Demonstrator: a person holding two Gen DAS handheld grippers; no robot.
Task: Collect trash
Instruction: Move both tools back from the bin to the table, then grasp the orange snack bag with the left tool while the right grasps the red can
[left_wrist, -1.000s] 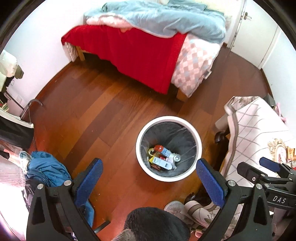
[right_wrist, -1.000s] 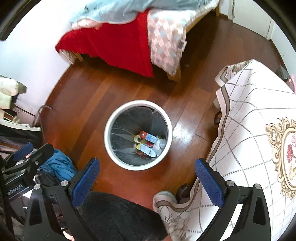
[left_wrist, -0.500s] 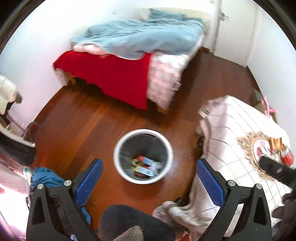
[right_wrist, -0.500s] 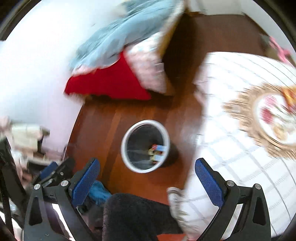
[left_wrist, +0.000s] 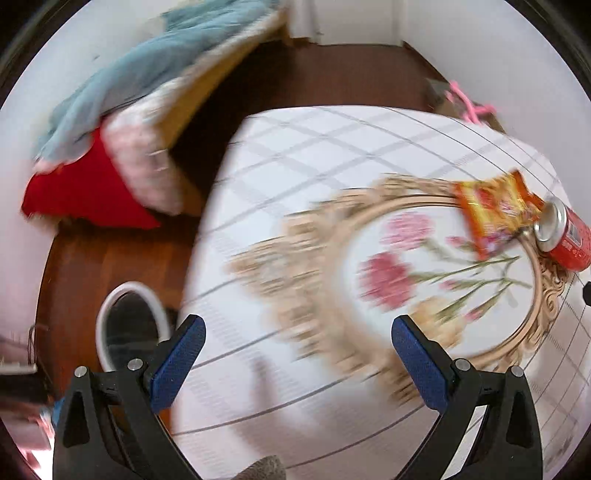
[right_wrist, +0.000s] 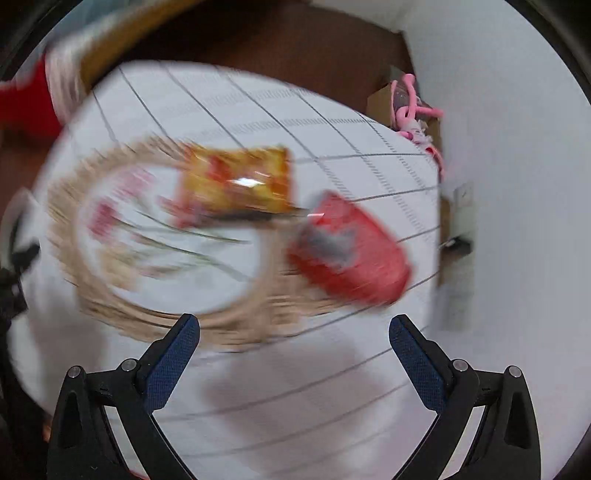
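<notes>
Right gripper (right_wrist: 293, 338): blue-padded jaws spread, empty, aimed at the toppled red aluminium drink can (right_wrist: 351, 247) at frame centre-right (likely next pick). Orange crinkled snack wrapper (right_wrist: 236, 182) just beside it, upper centre. Left gripper (left_wrist: 297, 343): likewise spread, idle. White round waste bin (left_wrist: 129, 295) lower left.

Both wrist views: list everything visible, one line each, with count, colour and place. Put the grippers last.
Snack wrapper: one, orange and yellow, flat on the tablecloth beside the can.
Soda can: one, red, on its side at the wrapper's right.
Tablecloth: one, white with grey grid and floral medallion, covering the table.
Trash bin: one, white rim, dark liner, on the floor left of the table.
Bed: one, red, pink and blue covers, far left.
Floor: brown wood.
Pink item: one, on a cardboard box by the wall; blurred.
Left gripper: black, blue pads, open, empty.
Right gripper: same, open, empty.
</notes>
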